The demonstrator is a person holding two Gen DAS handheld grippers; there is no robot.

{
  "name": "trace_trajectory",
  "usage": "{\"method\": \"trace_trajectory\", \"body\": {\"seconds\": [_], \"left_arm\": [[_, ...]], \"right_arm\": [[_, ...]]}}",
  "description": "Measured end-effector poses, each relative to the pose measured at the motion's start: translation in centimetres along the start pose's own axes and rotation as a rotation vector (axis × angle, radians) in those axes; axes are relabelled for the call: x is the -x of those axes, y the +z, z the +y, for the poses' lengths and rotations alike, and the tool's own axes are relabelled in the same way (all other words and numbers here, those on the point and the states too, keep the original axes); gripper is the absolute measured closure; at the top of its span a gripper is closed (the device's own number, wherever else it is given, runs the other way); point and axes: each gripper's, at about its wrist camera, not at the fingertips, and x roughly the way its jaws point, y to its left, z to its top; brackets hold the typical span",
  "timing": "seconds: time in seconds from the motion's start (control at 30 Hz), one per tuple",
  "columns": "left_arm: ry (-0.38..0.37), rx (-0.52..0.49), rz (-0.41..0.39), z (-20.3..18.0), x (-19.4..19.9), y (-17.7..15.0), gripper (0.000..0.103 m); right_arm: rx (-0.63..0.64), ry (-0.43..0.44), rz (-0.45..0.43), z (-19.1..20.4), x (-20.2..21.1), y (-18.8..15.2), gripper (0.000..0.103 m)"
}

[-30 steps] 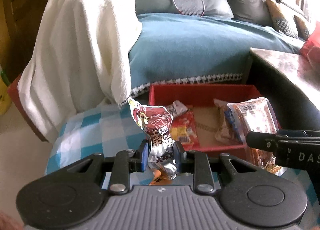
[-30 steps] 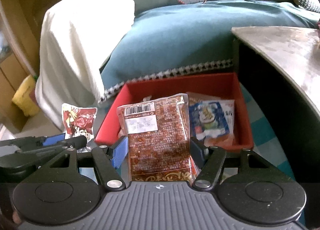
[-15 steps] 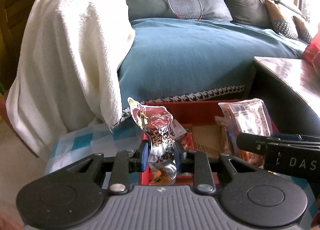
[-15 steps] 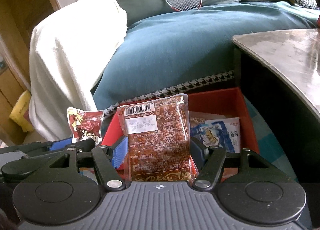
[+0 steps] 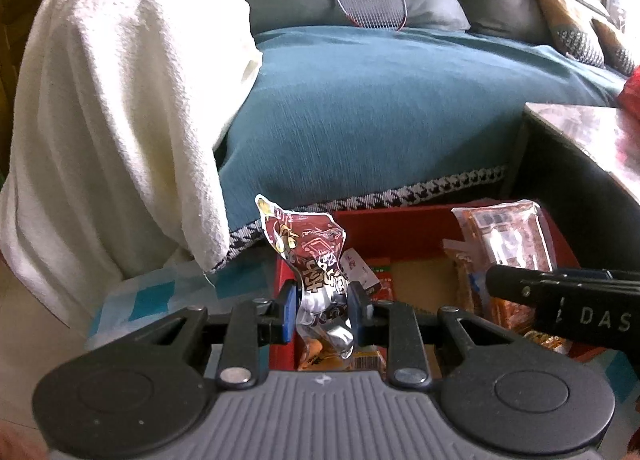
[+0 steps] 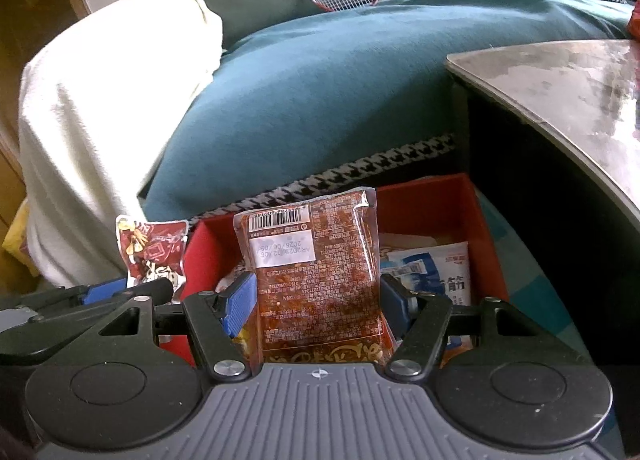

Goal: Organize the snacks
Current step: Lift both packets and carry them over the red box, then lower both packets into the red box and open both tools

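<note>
Carrying both packs fwd, you've closed on the red box [image 5: 404, 228] vs a sec ago: in the left wrist view the left gripper [image 5: 322, 306] is clenched on the crumpled foil snack pack [image 5: 316, 260], now just over the box's near-left corner. In the right wrist view the right gripper [image 6: 316, 300] grasps the clear spicy snack pack [image 6: 316, 272] upright, box interior right ahead w/ a blue-white packet [image 6: 436, 276] inside, so I'd judge both are about set for dropping.
</note>
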Motion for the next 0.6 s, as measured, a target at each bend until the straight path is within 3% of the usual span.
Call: {"method": "trace_trajectory", "body": {"seconds": [0.6], "left_arm": [[0.029,-0.015,0.046,0.3,-3.5,0.0,0.082]], "right_arm": [[-0.011,-0.037,0.049,-1.1,-3.0,0.0,0.031]]}}
